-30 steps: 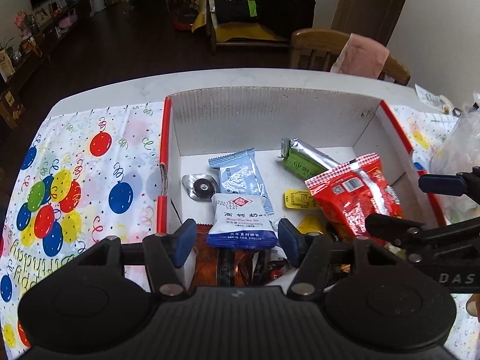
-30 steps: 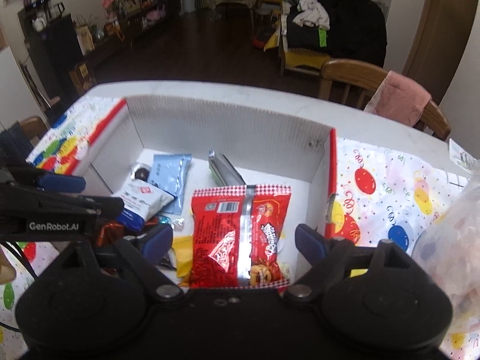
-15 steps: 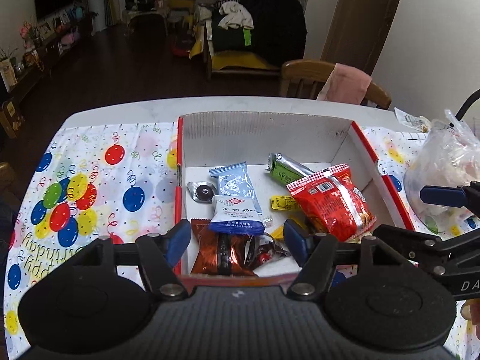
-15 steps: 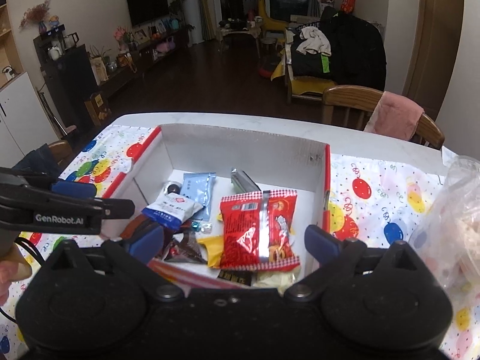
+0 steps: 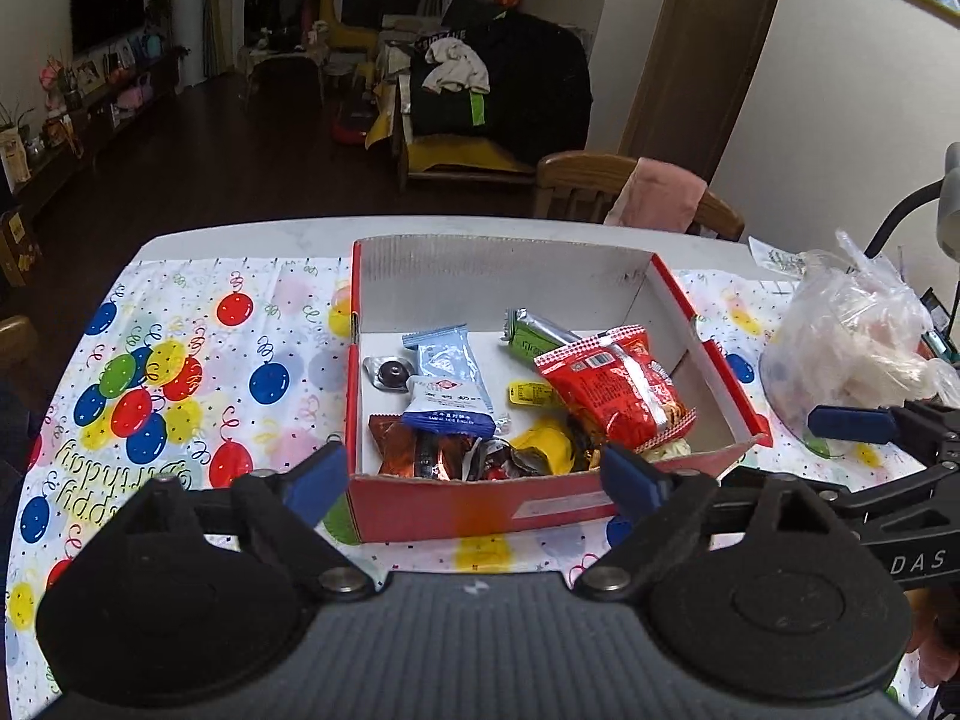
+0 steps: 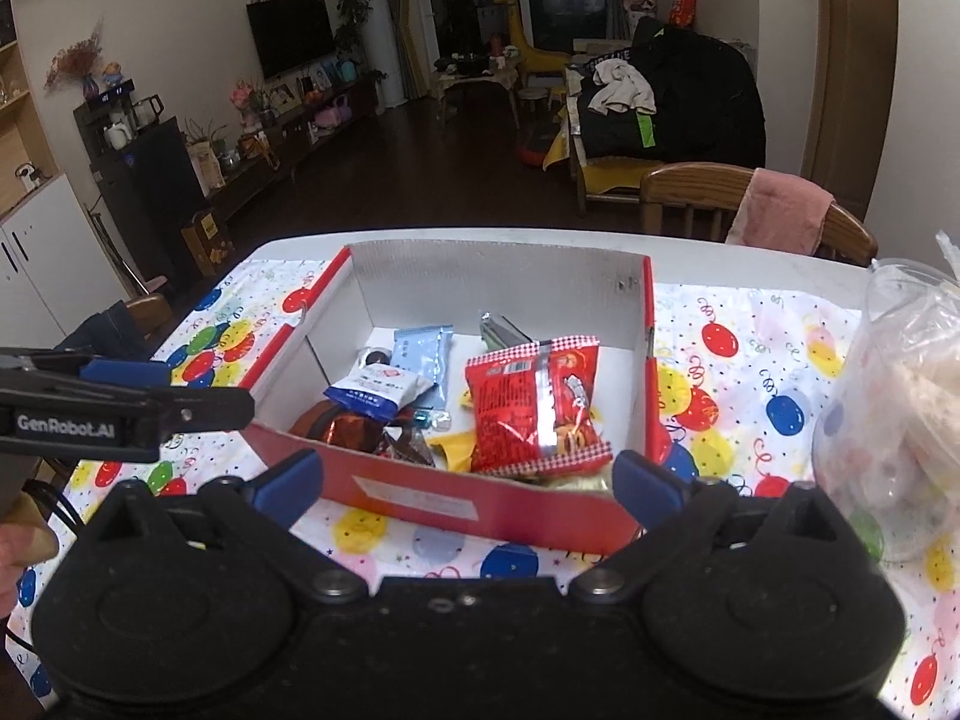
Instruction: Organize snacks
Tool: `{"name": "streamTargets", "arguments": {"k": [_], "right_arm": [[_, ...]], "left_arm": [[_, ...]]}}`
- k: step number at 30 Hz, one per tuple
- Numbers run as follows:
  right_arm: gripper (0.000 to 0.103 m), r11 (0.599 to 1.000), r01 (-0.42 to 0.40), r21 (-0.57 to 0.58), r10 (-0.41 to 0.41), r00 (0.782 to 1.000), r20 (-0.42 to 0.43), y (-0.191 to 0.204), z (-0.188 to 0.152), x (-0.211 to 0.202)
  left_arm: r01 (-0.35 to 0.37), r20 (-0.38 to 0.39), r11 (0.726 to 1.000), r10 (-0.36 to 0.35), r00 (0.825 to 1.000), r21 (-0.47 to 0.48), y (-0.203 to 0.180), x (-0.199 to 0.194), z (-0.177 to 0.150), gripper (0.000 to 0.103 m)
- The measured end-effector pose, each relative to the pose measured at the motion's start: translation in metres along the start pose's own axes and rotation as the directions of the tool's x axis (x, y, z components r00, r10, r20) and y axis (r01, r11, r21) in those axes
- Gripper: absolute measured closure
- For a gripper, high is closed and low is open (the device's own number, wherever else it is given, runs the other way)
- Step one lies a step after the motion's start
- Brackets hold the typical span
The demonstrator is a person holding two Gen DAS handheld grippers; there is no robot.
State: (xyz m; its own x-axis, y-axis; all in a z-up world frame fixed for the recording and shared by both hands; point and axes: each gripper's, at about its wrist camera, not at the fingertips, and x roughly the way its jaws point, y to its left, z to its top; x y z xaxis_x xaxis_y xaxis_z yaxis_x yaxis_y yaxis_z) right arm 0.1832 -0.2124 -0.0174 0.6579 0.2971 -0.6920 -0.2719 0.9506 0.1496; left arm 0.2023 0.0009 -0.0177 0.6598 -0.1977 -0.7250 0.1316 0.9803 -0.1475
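Observation:
A red cardboard box point(image 5: 480, 507) point(image 6: 420, 498) with white inner walls sits on the balloon tablecloth and holds several snacks. A red snack bag point(image 5: 612, 387) point(image 6: 537, 399) lies at the right, a blue-white packet point(image 5: 447, 411) point(image 6: 378, 390) and a light blue packet point(image 5: 441, 351) at the left, a green bar point(image 5: 534, 336) at the back, and brown wrappers point(image 5: 414, 450) at the front. My left gripper point(image 5: 480, 480) and right gripper point(image 6: 468, 480) are both open and empty, held back from the box's front wall.
A clear plastic bag point(image 5: 852, 342) point(image 6: 900, 402) with snacks stands on the table right of the box. A wooden chair with a pink cloth point(image 5: 654, 198) is behind the table. The balloon tablecloth point(image 5: 168, 372) spreads left of the box.
Both grippers have pulled back and up from inside the box to in front of it. The blue-white packet and the red bag stay in the box.

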Motion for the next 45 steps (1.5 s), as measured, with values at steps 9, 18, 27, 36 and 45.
{"name": "streamTargets", "arguments": {"k": [9,18,27,36,45], "right_arm": [[0.0,1.0,-0.006,0.02,0.005,1.0,0.027,0.007,-0.016,-0.018],[0.0,0.996,-0.013,0.085,0.008,0.999,0.054,0.009,-0.023,-0.039],[0.0,0.998,0.024,0.061,-0.03,0.994,0.107,0.018,-0.027,-0.057],[0.0,0.999,0.018,0.029,-0.022,0.993,0.12,0.026,-0.029,-0.063],[0.0,0.999,0.017,0.033,-0.021,0.991,0.13,0.023,-0.029,-0.066]], "left_arm": [[-0.012,0.043,0.999,0.011,0.999,0.036,-0.005,-0.022,-0.015,0.0],[-0.035,0.078,0.998,0.031,0.996,0.056,-0.006,-0.04,-0.029,0.0],[-0.032,0.091,0.998,0.028,0.995,0.045,-0.008,-0.055,-0.035,0.0],[-0.037,0.094,0.999,0.034,0.995,0.035,-0.01,-0.059,-0.037,0.0],[-0.038,0.099,0.999,0.035,0.994,0.034,-0.012,-0.061,-0.037,0.0]]}}
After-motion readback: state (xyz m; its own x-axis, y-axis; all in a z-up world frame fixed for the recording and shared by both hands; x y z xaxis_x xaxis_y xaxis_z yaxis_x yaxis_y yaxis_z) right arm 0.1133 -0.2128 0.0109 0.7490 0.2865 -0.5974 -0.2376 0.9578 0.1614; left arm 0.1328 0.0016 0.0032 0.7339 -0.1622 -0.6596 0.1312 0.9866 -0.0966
